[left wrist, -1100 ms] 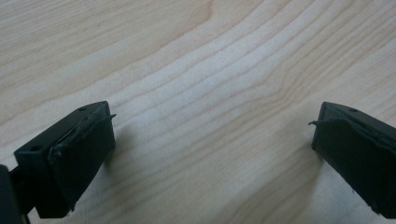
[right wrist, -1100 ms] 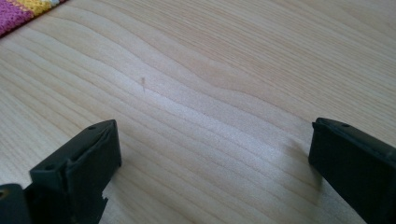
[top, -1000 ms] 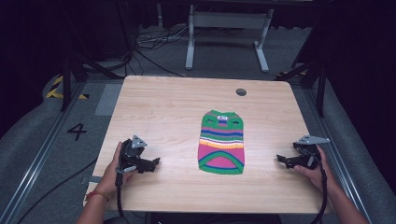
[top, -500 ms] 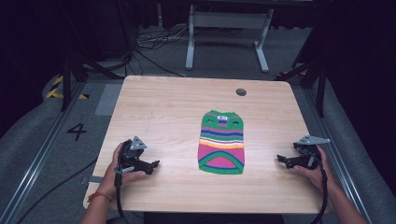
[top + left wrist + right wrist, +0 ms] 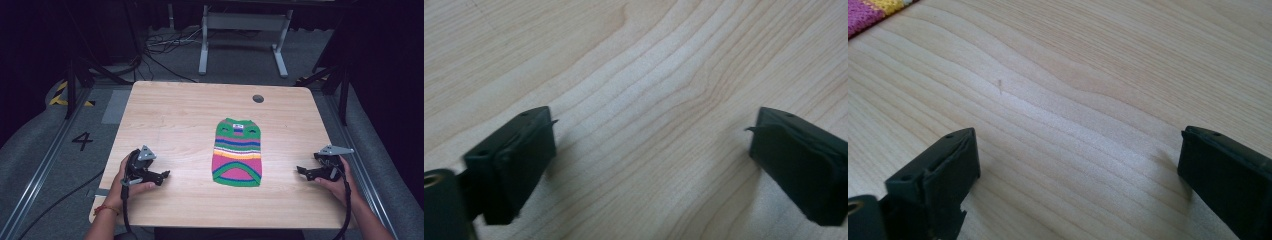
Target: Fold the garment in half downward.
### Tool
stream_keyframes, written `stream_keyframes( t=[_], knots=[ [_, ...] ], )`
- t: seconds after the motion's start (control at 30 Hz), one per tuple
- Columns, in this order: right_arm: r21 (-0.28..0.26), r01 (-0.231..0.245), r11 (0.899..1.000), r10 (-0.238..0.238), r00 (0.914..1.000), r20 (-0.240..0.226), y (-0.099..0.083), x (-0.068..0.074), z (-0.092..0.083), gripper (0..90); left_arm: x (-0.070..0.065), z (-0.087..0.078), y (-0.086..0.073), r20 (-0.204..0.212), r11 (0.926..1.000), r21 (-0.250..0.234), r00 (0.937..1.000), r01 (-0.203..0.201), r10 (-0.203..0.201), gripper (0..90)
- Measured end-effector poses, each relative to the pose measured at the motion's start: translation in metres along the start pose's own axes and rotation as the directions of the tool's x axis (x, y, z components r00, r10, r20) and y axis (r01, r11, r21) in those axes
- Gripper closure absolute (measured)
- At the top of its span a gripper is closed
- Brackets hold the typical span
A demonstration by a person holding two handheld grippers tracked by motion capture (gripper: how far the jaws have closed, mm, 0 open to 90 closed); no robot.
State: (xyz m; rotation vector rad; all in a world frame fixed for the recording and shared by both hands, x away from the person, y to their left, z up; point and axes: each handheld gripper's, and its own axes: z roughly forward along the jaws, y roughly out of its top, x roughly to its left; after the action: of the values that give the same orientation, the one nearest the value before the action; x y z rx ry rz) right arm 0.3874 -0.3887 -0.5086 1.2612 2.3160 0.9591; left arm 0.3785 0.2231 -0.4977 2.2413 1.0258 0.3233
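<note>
Sweater between parted grippers, high view

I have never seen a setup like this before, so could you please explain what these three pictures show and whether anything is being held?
There is no robot here: a person sits at a wooden table and holds a hand-held two-jaw gripper in each hand. The high view looks down from above the person's side, with the left gripper and the right gripper near the front edge. Between them lies a small striped knitted sweater, flat on the wood. The other two pictures come from cameras riding on each gripper, looking along its black jaws. Both pairs of jaws stand wide apart over bare wood, so nothing is held. The right gripper view catches a corner of the sweater.
</note>
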Motion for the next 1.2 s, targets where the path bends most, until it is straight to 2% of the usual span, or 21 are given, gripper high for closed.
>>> stream_keyframes(
  t=[0.1, 0.13, 0.2, 0.3, 0.33, 0.37, 0.43, 0.5, 0.7, 0.97, 1.03, 1.13, 1.17, 1.2],
  knots=[
    [0.001, 0.003, 1.0, -0.003, 1.0, -0.003, 0.002, -0.002, -0.002, 16.5, 0.003, -0.001, 0.005, 0.007, 0.9999, 0.014, 0.9999, -0.01, 0.009, 18.6],
    [-0.003, 0.007, 1.0, -0.007, 0.9999, -0.01, 0.003, -0.002, -0.003, 21.1, 0.004, -0.001, 0.007, -0.009, 0.9996, 0.002, 0.9996, -0.028, 0.028, 20.0],
    [0.005, 0.025, 1.0, -0.025, 0.9996, -0.016, 0.004, -0.002, -0.003, 20.4, 0.005, 0.0, 0.012, 0.003, 0.9999, 0.001, 0.9999, -0.015, 0.015, 20.4],
    [0.015, 0.053, 0.998, -0.052, 0.9983, -0.027, 0.007, 0.001, -0.003, 22.9, 0.004, 0.001, 0.021, -0.005, 0.9991, -0.013, 0.9992, -0.04, 0.04, 22.0],
    [0.016, 0.063, 0.998, -0.062, 0.9976, -0.029, 0.008, 0.003, -0.003, 23.3, 0.004, 0.001, 0.025, 0.006, 0.9992, -0.012, 0.9993, -0.038, 0.038, 22.2],
    [0.025, 0.065, 0.998, -0.064, 0.997, -0.044, 0.01, 0.004, -0.003, 23.3, 0.004, 0.002, 0.029, -0.009, 0.9984, -0.013, 0.9985, -0.055, 0.055, 22.5],
    [0.018, 0.067, 0.998, -0.066, 0.9958, -0.064, 0.014, 0.007, -0.005, 23.4, 0.001, 0.003, 0.036, -0.001, 0.9979, -0.024, 0.9982, -0.06, 0.06, 22.9],
    [0.008, 0.086, 0.996, -0.085, 0.994, -0.069, 0.021, 0.011, -0.007, 23.7, -0.001, 0.004, 0.042, 0.005, 0.9968, -0.032, 0.9973, -0.074, 0.074, 24.4],
    [-0.02, 0.093, 0.995, -0.094, 0.9928, -0.074, 0.042, 0.016, -0.008, 25.4, -0.007, 0.01, 0.058, 0.027, 0.9941, -0.056, 0.9952, -0.093, 0.094, 24.8],
    [-0.039, 0.126, 0.991, -0.128, 0.99, -0.059, 0.069, 0.021, -0.004, 29.4, -0.013, 0.015, 0.08, 0.011, 0.9886, -0.089, 0.9924, -0.121, 0.123, 25.6],
    [-0.037, 0.129, 0.991, -0.131, 0.9898, -0.057, 0.076, 0.022, -0.001, 29.6, -0.013, 0.016, 0.086, 0.014, 0.9884, -0.101, 0.9932, -0.114, 0.116, 25.9],
    [-0.049, 0.134, 0.99, -0.137, 0.9892, -0.053, 0.084, 0.024, 0.001, 29.8, -0.013, 0.017, 0.091, 0.003, 0.9865, -0.103, 0.9917, -0.127, 0.128, 34.9],
    [-0.052, 0.128, 0.99, -0.131, 0.9895, -0.062, 0.087, 0.025, 0.003, 29.7, -0.013, 0.017, 0.093, 0.006, 0.9846, -0.113, 0.9909, -0.133, 0.135, 34.9],
    [-0.055, 0.132, 0.99, -0.135, 0.9887, -0.064, 0.093, 0.027, 0.006, 29.8, -0.013, 0.019, 0.097, -0.018, 0.9833, -0.095, 0.9879, -0.155, 0.154, 36.2]
  ],
)
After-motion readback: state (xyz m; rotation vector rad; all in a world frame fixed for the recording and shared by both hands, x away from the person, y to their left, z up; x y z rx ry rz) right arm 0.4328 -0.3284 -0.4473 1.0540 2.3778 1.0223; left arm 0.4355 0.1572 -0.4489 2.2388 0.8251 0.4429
